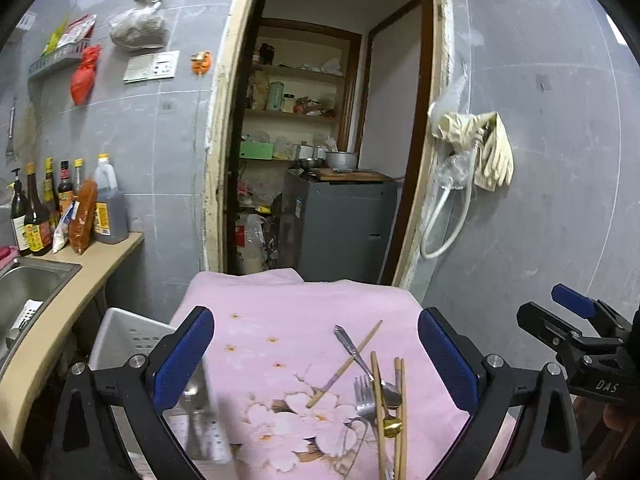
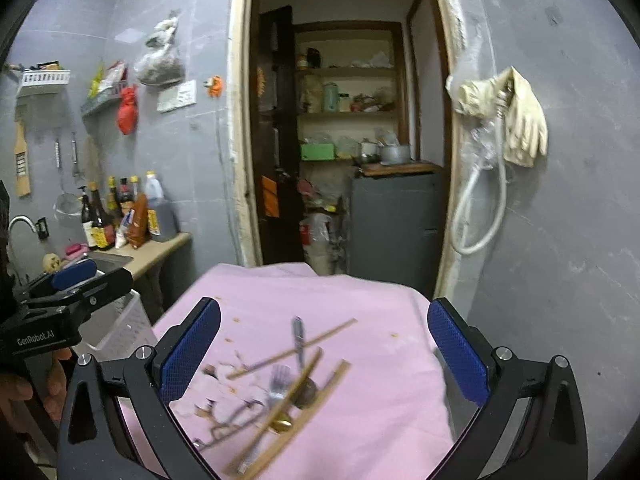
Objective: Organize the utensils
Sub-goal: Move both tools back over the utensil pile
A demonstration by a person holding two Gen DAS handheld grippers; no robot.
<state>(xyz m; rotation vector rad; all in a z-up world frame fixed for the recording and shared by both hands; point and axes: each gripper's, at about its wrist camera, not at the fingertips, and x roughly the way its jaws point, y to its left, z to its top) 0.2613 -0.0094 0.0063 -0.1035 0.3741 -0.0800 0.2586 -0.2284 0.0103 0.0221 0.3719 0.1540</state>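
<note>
A loose heap of utensils lies on a pink flowered cloth [image 1: 288, 312] covering a table. In it are several wooden chopsticks [image 1: 378, 408], a metal fork [image 1: 364, 394], a metal spoon [image 1: 390, 394] and a small gold piece [image 1: 391, 426]. My left gripper [image 1: 316, 356] hangs open above the cloth, and the heap sits low between its blue pads and toward the right one. My right gripper [image 2: 324, 352] is open too, with the same heap, chopsticks [image 2: 296, 394] and fork [image 2: 278, 380], blurred between its pads. Neither holds anything. Each gripper shows at the other view's edge.
A white perforated basket [image 1: 120, 336] stands left of the table, below a counter [image 1: 80, 280] with a steel sink [image 1: 28, 284] and sauce bottles [image 1: 60, 208]. Behind the table a doorway opens onto shelves and a grey cabinet [image 1: 336, 224]. Gloves [image 1: 488, 148] hang on the right wall.
</note>
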